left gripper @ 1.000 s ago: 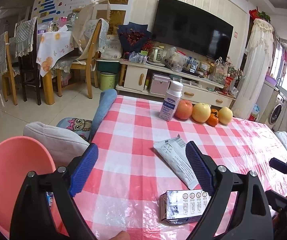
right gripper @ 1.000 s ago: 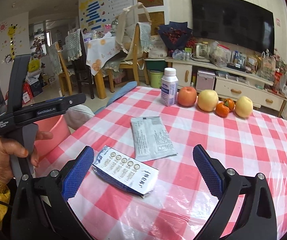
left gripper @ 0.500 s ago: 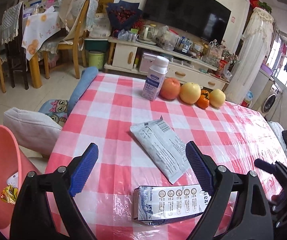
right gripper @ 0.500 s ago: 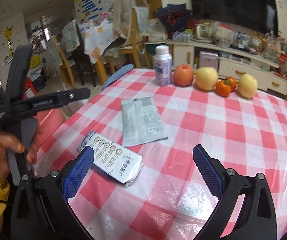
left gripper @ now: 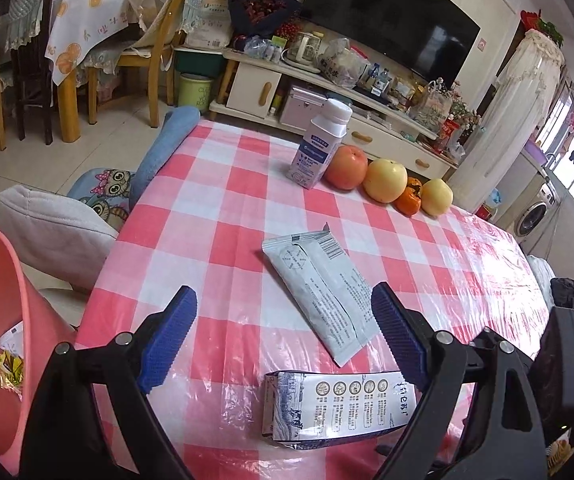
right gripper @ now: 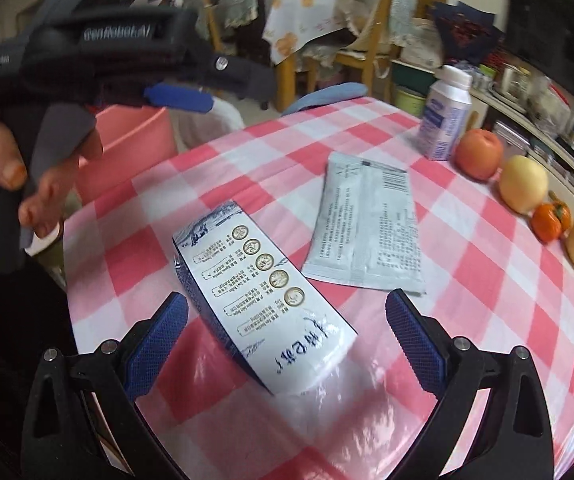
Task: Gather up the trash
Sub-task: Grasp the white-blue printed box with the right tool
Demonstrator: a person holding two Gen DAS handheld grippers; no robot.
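Both grippers hang over the checked worktop (left gripper: 223,240).
Right gripper (right gripper: 287,334), fingers apart, frames the carton (right gripper: 259,292) at lower centre; left gripper (left gripper: 283,338) fingers apart too, empty.

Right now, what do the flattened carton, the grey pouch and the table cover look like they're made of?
Carton: printed coated paperboard, apparently; creased folds, slight sheen. Pouch: thin plastic or foil film, matte grey, with a crimped end seal. Table cover: checked cloth under clear glossy plastic, judging by wrinkles and glare.
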